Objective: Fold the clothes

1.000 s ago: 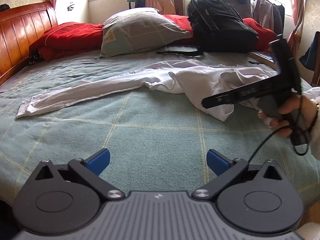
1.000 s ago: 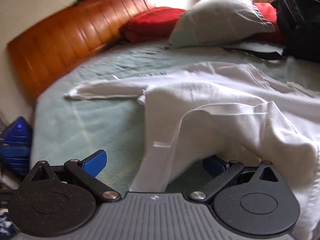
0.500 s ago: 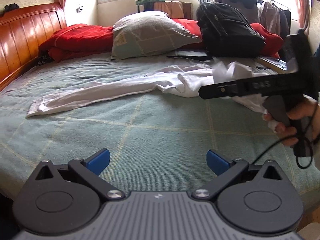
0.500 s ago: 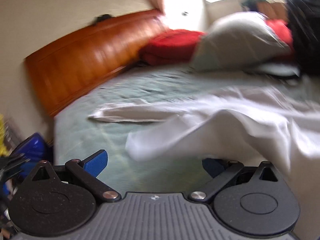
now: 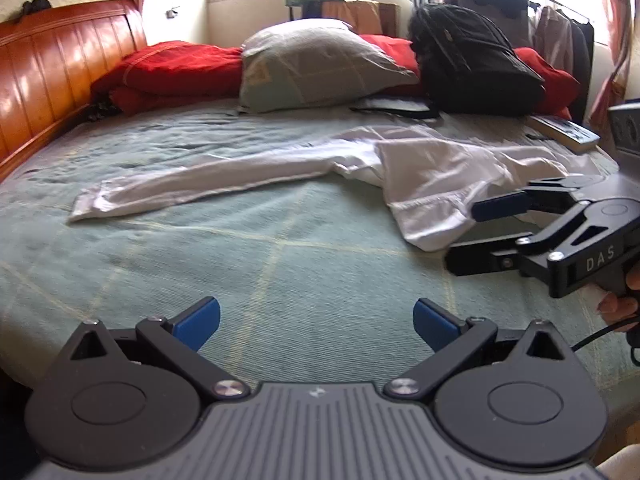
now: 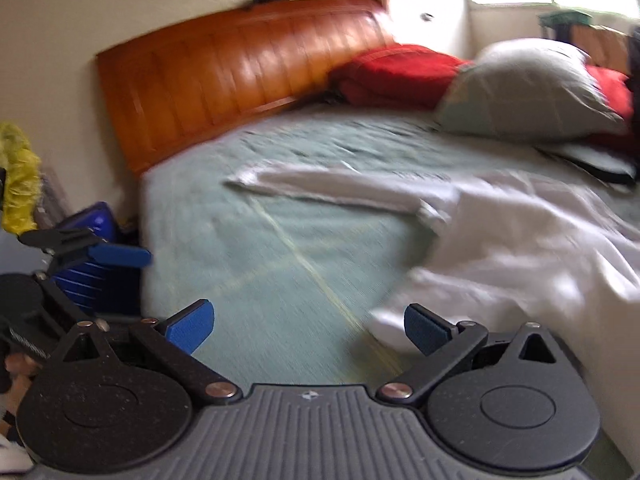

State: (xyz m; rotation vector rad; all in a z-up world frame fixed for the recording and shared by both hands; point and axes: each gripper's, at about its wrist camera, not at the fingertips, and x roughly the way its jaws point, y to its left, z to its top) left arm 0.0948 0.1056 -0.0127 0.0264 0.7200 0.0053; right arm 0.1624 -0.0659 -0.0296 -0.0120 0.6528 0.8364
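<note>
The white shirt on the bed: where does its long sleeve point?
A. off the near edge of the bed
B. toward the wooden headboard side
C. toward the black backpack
B: the sleeve of the white shirt stretches flat toward the wooden headboard side.

The right gripper, which held a fold of the white shirt lifted a moment ago, has let go; its blue fingers now stand apart and empty. The cloth lies dropped on the bed, right of frame centre.
</note>
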